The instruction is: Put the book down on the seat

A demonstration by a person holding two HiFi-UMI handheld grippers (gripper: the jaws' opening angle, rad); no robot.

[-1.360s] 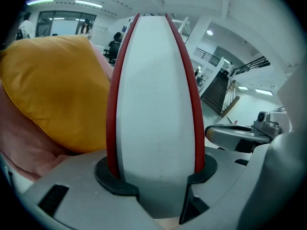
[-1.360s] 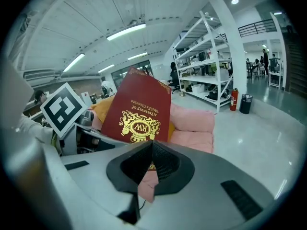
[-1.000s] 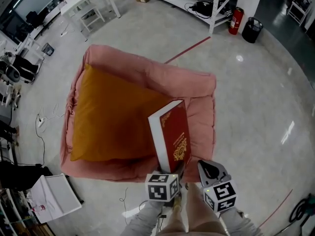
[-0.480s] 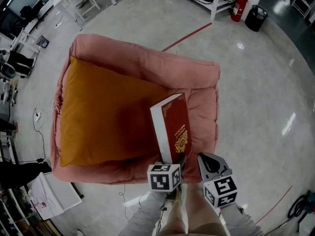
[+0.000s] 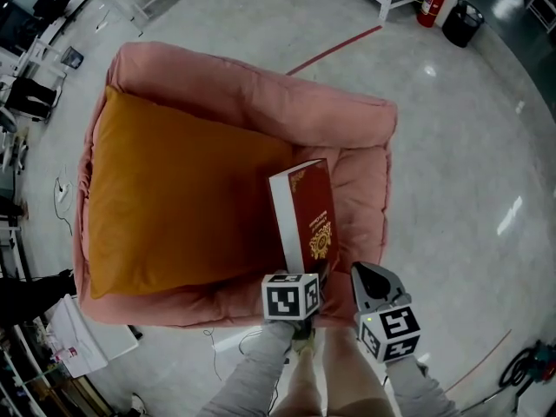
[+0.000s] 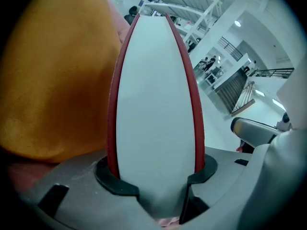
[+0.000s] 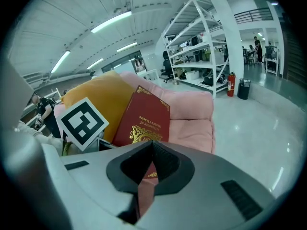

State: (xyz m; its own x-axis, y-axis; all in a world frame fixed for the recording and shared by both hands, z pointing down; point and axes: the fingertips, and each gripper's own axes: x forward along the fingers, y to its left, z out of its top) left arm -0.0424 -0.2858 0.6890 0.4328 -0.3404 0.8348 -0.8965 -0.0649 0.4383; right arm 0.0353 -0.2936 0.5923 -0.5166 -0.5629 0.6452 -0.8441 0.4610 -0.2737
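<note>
The left gripper [image 6: 156, 178] is clamped on the book [image 5: 308, 220]. In the left gripper view its two dark pads press the red covers from either side and the white page edge fills the gap between them. From the head view the book stands on edge, tilted, its gold-stamped red cover turned to the right. It is held up over the right part of the pink seat [image 5: 347, 137], just right of the orange cushion [image 5: 174, 198] that fills the seat's left and middle; whether the book touches the seat I cannot tell. The right gripper [image 5: 369, 287] hangs just beside the left one, over the seat's front edge. Its jaws are together with nothing between them, and the right gripper view looks past them at the book's cover and the left gripper's marker cube [image 7: 82, 121]. Grey floor [image 5: 469, 163] surrounds the seat.
</note>
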